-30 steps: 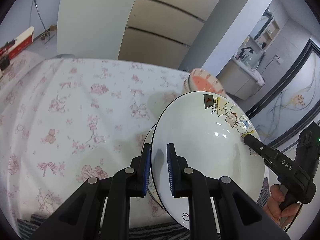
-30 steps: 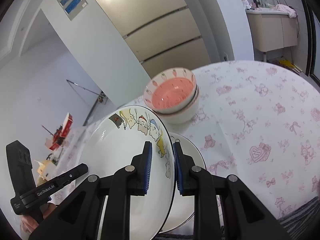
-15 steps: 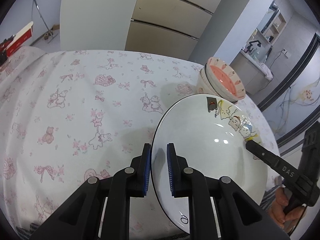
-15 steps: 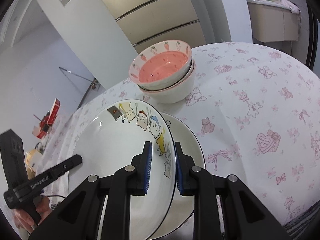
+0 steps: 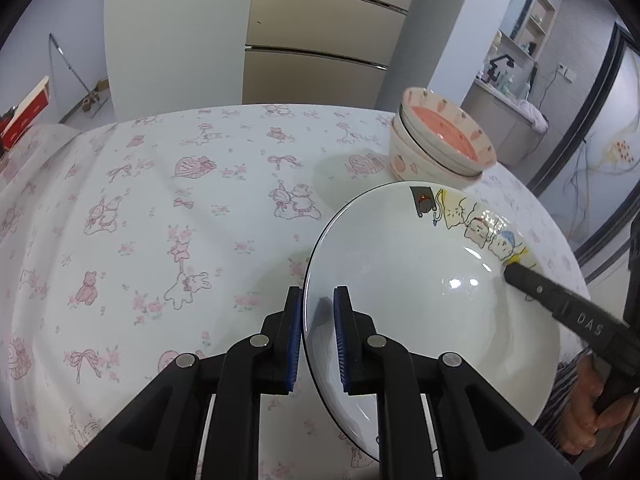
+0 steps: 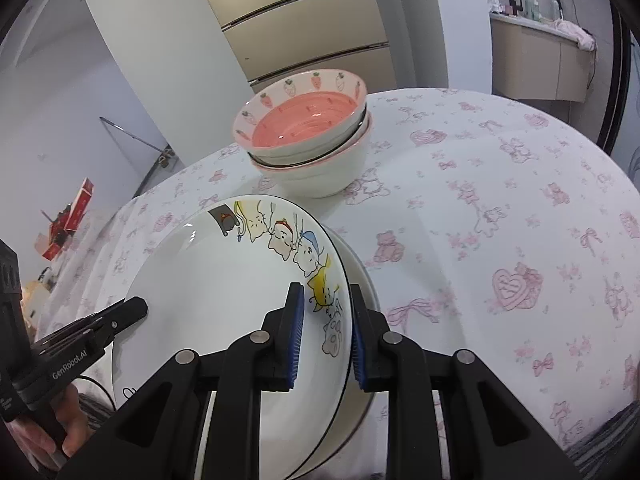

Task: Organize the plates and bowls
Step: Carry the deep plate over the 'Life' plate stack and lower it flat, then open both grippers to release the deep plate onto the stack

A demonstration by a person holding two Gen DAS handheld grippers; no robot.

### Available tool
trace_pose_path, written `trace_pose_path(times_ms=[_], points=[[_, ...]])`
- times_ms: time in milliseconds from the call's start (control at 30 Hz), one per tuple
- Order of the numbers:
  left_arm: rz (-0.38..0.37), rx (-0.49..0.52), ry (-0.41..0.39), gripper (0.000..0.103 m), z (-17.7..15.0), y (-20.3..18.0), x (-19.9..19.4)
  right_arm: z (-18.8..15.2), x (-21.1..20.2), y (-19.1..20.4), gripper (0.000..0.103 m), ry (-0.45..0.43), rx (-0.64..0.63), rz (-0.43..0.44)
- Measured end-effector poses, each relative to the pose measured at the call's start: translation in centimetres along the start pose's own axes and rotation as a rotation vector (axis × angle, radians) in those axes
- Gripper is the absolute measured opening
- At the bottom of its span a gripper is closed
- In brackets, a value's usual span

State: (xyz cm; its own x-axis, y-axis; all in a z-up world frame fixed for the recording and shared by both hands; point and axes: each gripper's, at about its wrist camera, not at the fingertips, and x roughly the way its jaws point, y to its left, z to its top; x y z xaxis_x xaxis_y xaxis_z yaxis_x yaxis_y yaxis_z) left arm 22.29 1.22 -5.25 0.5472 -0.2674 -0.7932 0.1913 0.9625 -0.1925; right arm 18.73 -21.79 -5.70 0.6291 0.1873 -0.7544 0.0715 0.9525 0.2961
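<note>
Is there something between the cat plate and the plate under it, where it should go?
Nothing visible. Both grippers, left and right, hold the cat plate by opposite rims, just above the lower plate. The bowls stand apart, behind.

White plate [image 6: 208, 300], black rim, cartoon cats; pink-lined strawberry bowl [image 6: 304, 128]; white tablecloth [image 5: 160, 208], pink bows, bears.

"DAS", "GenRobot.AI" on hand-held grippers [image 5: 576, 320] [image 6: 72, 364]
</note>
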Motion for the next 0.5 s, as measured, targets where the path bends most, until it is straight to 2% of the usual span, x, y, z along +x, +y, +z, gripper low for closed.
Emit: trace_pose_path(times_ms=[267,500], points=[[0.042,0.043,-0.030,0.015,-0.3,-0.6,0.1,0.0,-0.2,0.0,0.021,-0.013,-0.019,-0.021],[0.115,0.148,-0.111,0.015,-1.6,-1.7,0.1,-0.8,-0.5,1.4,0.021,-0.052,-0.139,-0.114]])
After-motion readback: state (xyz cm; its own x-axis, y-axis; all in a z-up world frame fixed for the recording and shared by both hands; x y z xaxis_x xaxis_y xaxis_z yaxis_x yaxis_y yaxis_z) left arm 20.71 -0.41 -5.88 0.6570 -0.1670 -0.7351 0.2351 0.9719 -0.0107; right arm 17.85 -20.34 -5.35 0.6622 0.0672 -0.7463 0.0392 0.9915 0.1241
